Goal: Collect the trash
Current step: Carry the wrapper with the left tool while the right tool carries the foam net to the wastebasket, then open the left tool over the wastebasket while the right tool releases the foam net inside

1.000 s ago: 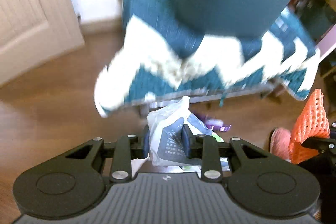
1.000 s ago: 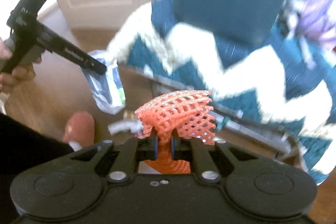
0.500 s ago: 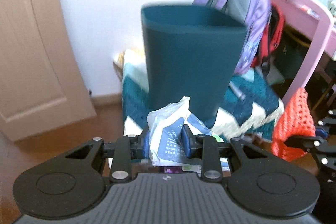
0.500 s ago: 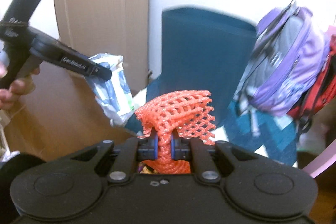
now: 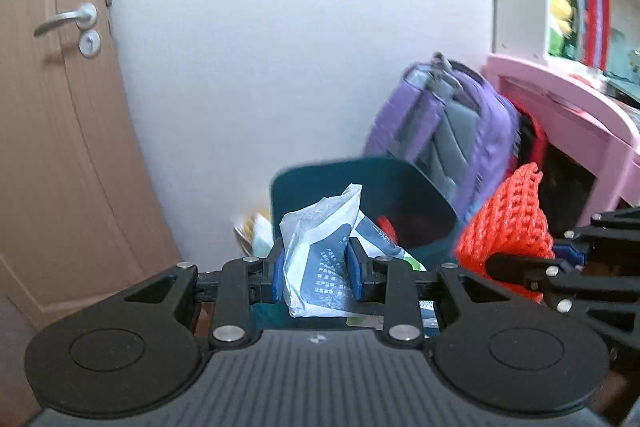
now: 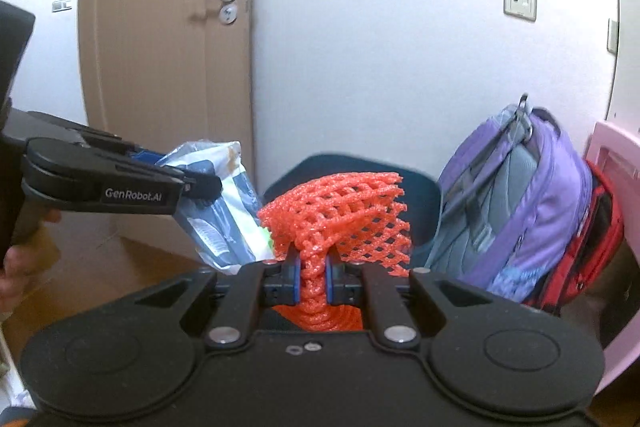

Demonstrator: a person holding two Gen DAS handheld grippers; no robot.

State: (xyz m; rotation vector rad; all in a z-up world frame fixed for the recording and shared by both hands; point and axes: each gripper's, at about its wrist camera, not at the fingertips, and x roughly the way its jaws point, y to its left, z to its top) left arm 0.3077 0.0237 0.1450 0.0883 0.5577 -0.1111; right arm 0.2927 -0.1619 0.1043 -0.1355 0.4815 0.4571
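Nearest to me, my left gripper (image 5: 316, 269) pinches a crumpled white and blue wrapper (image 5: 320, 259) between its blue pads, the wrapper standing up out of the jaws. My right gripper (image 6: 312, 281) is pressed onto a twisted neck of orange foam netting (image 6: 340, 215), which fans out above the pads. In the right view the left gripper sits at the left with its wrapper just beside the netting. Just beyond both loads is a dark teal bin (image 5: 416, 187) with its mouth open, something red inside. Behind it a purple backpack (image 6: 520, 199) leans by a pink counter (image 5: 568, 107). Farthest are the white wall and a wooden door (image 6: 168, 67)
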